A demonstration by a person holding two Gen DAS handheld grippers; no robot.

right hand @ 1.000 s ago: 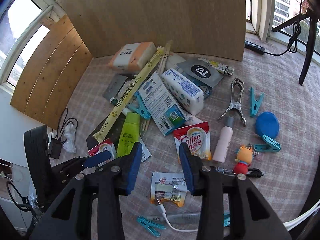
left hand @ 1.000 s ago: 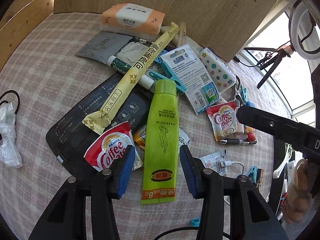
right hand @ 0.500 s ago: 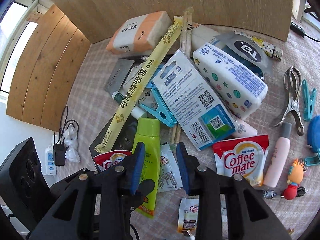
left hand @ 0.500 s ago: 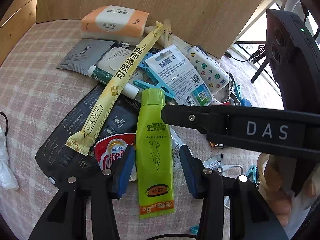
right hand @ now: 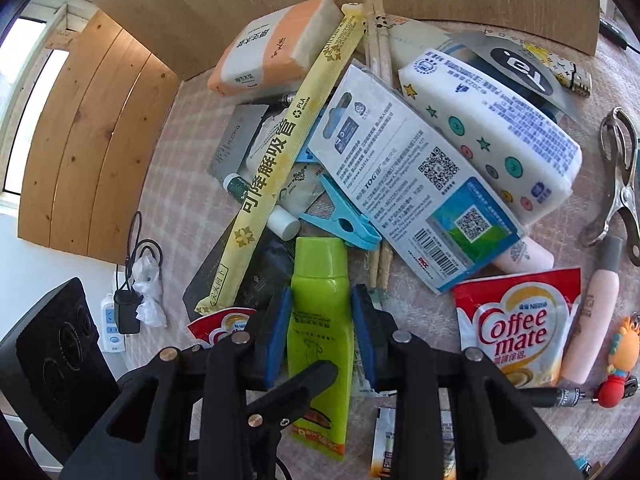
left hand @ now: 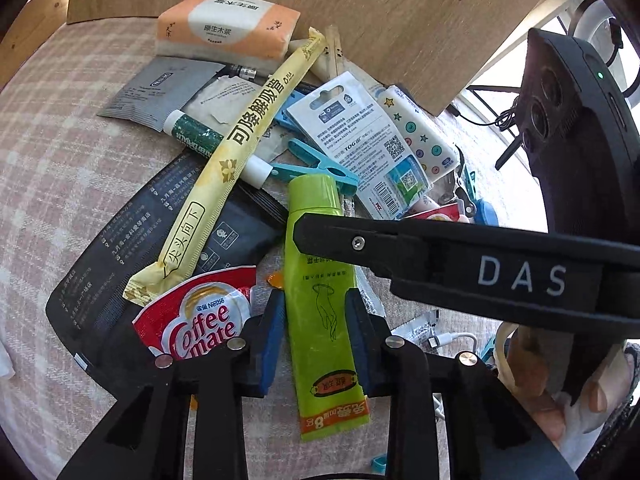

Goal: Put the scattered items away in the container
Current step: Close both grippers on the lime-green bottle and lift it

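A green tube lies cap-up in the pile of scattered items on the checked cloth. My left gripper straddles its lower half, jaws closing, both blue pads touching the tube's sides. My right gripper straddles the same green tube just below the cap, jaws closing too, pads against its edges. One right finger crosses the left wrist view over the tube. A left finger lies across the tube's lower part. No container shows in either view.
Beside the tube lie a Coffee mate sachet, a long yellow straw pack, a blue peg and a black pouch. A tissue pack leans at the wooden board. A hand holds the right gripper.
The right gripper came down over the pile onto the green tube, its finger now crossing the left wrist view. Both pairs of jaws narrowed onto the tube; the left hand barely moved.
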